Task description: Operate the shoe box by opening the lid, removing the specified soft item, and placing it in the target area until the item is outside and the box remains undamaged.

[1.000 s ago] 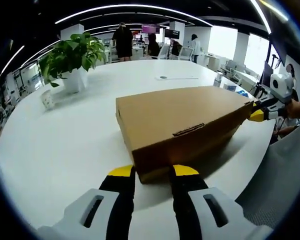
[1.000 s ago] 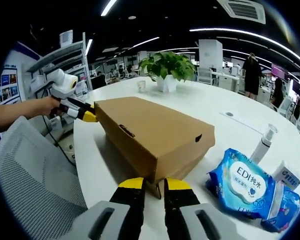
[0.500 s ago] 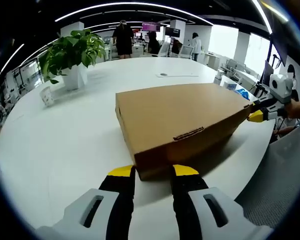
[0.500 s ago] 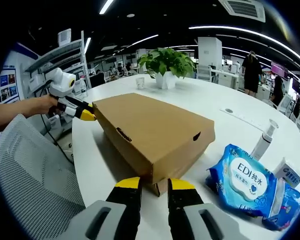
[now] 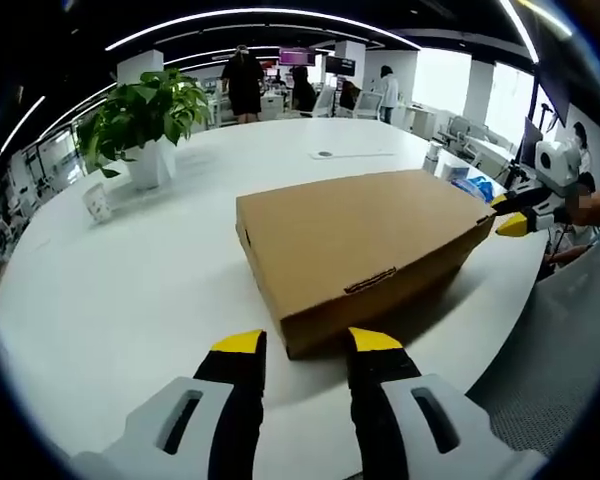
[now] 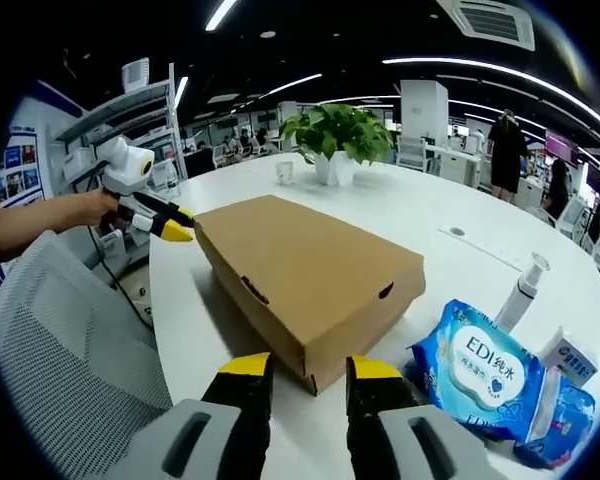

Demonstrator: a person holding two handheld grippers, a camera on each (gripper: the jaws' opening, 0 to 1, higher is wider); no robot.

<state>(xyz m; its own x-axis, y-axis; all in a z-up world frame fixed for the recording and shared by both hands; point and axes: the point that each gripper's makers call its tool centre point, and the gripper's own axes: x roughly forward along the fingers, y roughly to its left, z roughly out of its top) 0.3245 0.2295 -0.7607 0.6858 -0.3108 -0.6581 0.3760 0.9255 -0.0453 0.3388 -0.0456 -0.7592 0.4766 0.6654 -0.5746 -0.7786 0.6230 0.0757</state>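
Observation:
A brown cardboard shoe box [image 5: 365, 240] lies with its lid down on the round white table [image 5: 130, 290]. My left gripper [image 5: 307, 343] is open, its yellow tips on either side of the box's near corner. In the right gripper view the same box [image 6: 310, 275] points a corner between the jaws of my right gripper [image 6: 308, 367], which is open. The left gripper [image 6: 175, 232], held by a hand, sits at the box's far corner. The right gripper [image 5: 510, 222] shows just off the box's far right corner.
A potted plant [image 5: 145, 115] and a small cup [image 5: 97, 200] stand at the far side. A blue wipes pack [image 6: 485, 375], a spray bottle [image 6: 520, 295] and a small carton [image 6: 568, 355] lie right of the box. A grey mesh chair [image 6: 70, 360] is at the table's edge. People stand far behind.
The right gripper's jaws have spread apart around the box corner. The raised lid edge has settled down onto the box. Both grippers have drawn back slightly from the corners.

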